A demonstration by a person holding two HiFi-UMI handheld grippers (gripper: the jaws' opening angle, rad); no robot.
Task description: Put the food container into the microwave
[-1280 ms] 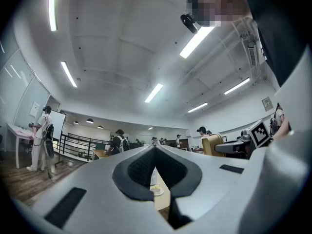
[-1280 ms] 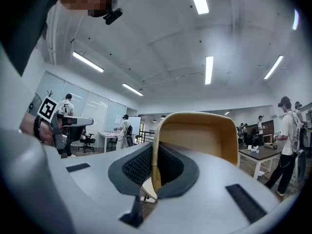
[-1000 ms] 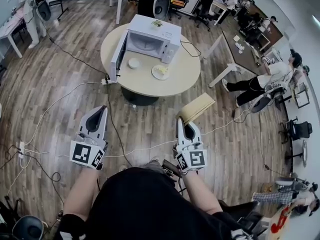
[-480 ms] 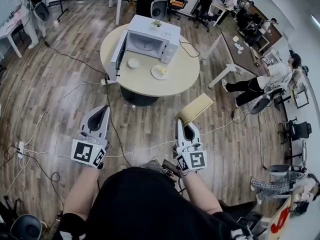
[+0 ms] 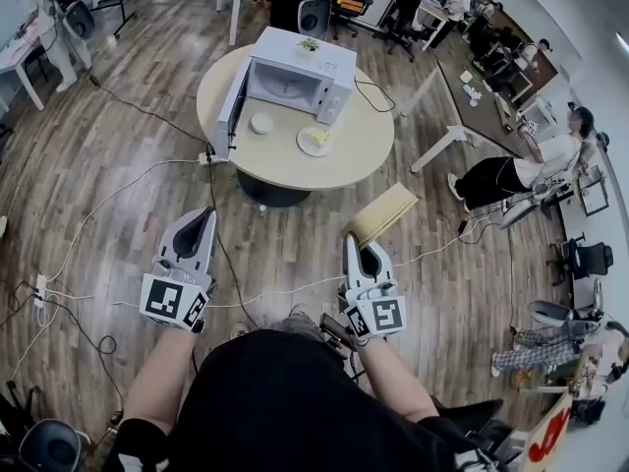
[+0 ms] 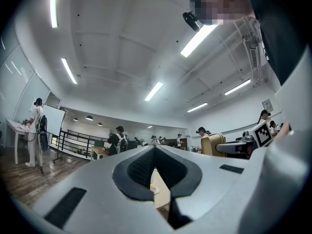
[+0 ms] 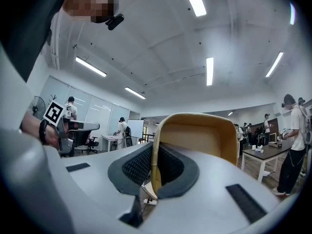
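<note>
A white microwave [image 5: 295,77] stands on a round beige table [image 5: 285,165] far ahead, its door [image 5: 233,111] swung open to the left. In front of it sits a small round white container [image 5: 262,124], and to its right a white plate [image 5: 315,142] with yellowish food. My left gripper [image 5: 201,212] and right gripper [image 5: 351,239] are held low over the wooden floor, well short of the table. Both are shut and hold nothing. In the left gripper view the table edge shows through the slit of the left gripper [image 6: 155,150].
A tan chair [image 5: 385,212] stands just ahead of the right gripper and fills the right gripper view [image 7: 195,135]. Cables [image 5: 118,195] trail across the floor, with a power strip [image 5: 41,291] at the left. Desks, office chairs and several people line the room's far and right sides.
Both grippers stay almost still. The people at the right edge of the room have shifted position.
</note>
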